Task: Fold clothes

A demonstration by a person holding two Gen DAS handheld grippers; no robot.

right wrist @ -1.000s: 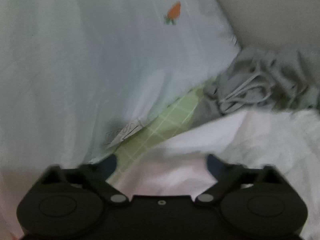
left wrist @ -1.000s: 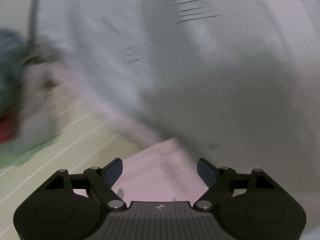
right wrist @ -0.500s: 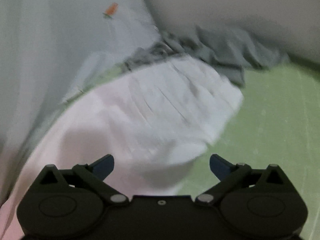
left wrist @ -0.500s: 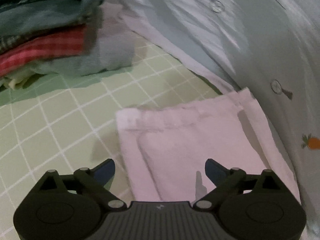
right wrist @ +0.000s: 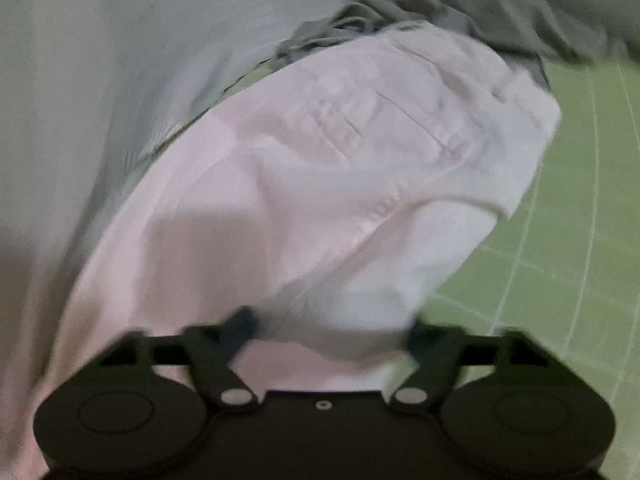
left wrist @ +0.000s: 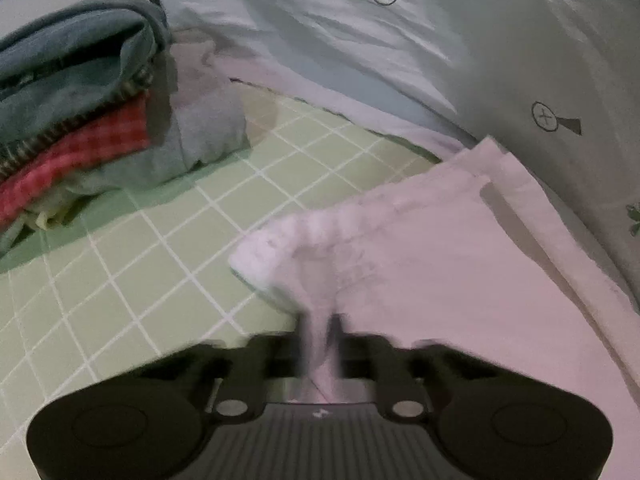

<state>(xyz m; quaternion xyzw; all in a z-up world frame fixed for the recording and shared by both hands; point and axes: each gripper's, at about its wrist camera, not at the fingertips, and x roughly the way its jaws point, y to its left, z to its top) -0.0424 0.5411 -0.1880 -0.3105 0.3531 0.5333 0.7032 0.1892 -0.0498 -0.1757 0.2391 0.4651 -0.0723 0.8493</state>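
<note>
1. Garment. I see a pale pink garment [left wrist: 460, 264] folded into a flat rectangle with layered hems along its far edge. It lies on a green gridded mat [left wrist: 132, 272], its far side just beside a light blue printed sheet [left wrist: 360, 40].

2. Left hand-held gripper [left wrist: 318, 344]. I have its fingers closed down to a narrow gap, pinching a bunched corner of the garment; the cloth rises from the mat into the jaws.

3. Right hand-held gripper [right wrist: 328, 328]. Its fingers stand wide apart. The garment [right wrist: 320, 168] bulges between and above them, but blur prevents me from confirming any contact. Stitched pleats and a seam show on the upper fold.

4. Surroundings. A stack of folded clothes [left wrist: 76, 112], teal above red check, sits on the mat, apart from the garment. A crumpled grey garment [right wrist: 500, 16] lies beyond the pink one.
</note>
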